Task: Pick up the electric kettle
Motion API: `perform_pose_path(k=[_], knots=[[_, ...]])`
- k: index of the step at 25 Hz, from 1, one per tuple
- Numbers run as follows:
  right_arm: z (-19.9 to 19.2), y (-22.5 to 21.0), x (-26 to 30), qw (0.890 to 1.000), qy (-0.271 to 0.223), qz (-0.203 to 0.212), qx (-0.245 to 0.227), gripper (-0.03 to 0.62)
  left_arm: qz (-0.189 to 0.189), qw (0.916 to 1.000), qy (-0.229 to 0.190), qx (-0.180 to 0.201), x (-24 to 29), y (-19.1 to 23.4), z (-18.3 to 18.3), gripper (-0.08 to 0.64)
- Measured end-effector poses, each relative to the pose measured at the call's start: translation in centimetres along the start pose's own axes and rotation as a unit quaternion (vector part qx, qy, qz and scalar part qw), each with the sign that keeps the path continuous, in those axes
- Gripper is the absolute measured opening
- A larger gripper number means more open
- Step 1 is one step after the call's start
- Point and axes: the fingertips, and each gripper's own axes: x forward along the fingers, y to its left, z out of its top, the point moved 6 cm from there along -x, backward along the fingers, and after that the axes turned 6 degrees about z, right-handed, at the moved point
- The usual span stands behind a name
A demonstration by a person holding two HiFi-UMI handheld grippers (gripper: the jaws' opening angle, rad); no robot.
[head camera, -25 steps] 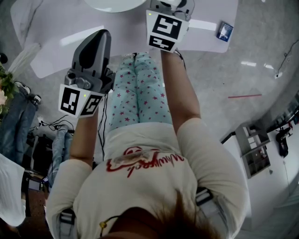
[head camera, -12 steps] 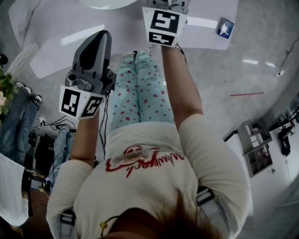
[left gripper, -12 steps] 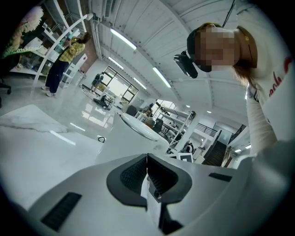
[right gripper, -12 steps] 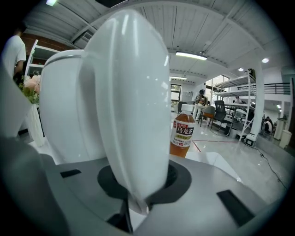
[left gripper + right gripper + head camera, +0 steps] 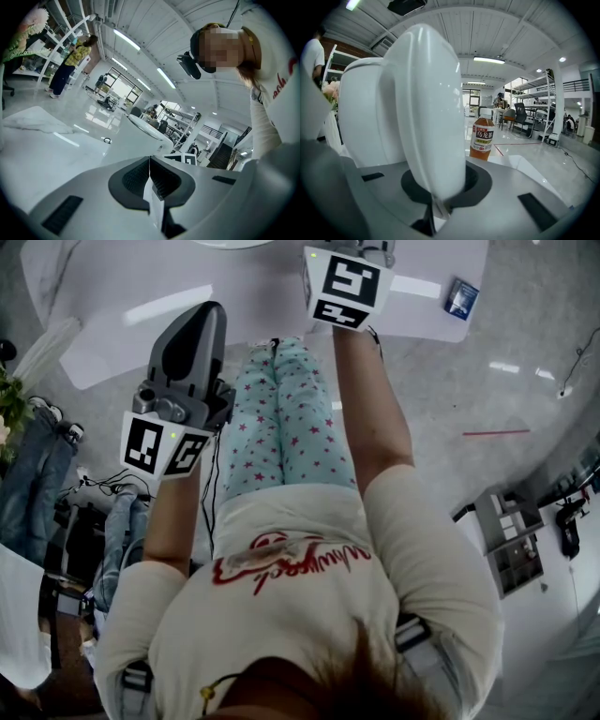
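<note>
The right gripper [image 5: 440, 190] jaws are closing on the handle [image 5: 429, 108] of the white electric kettle [image 5: 365, 117] at the far table. The left gripper [image 5: 150, 174] jaws are together and empty.

The one label that reads plainly is on the clear plastic bottle of amber tea with a white cap [image 5: 483, 136], which stands just right of and beyond the white electric kettle [image 5: 365, 117]. Its pale paper label [image 5: 484, 137] bears the large dark characters 乌龙茶, with the brand SUNTORY in small capitals underneath. Nearer, the person's cream T-shirt [image 5: 309, 634] carries a red script word [image 5: 291, 568] across the chest, upside down in the head view and not surely legible. At the far right of the white table [image 5: 141, 287] lies a small blue pack [image 5: 462, 298]; its print is too small to read.
</note>
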Motion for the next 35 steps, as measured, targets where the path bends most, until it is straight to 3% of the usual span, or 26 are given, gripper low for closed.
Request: perform_pose_path(k=[10, 18, 25, 32, 35], knots=[[0.5, 0.1, 0.6, 1.000, 0.001, 0.001, 0.006, 0.043, 0.004, 1.0000, -0.001, -0.007, -0.7, 0.8, 0.4, 0.012], [0.5, -1.3, 1.8, 0.998, -0.003, -0.015, 0.065, 0.049, 0.009, 0.9999, 0.004, -0.010, 0.1, 0.9, -0.3, 0.012], [1.2, -0.9, 2.3, 0.998, -0.013, -0.020, 0.066, 0.066, 0.011, 0.9999, -0.002, -0.006, 0.6, 1.0, -0.2, 0.012], [1.1, -1.5, 2.2, 0.989, -0.029, -0.020, 0.145, 0.067, 0.015, 0.9999, -0.002, -0.002, 0.2, 1.0, -0.5, 0.012], [1.7, -1.5, 1.7, 0.991, -0.037, -0.011, 0.125, 0.069, 0.017, 0.9998, -0.005, -0.003, 0.1, 0.9, -0.3, 0.012]])
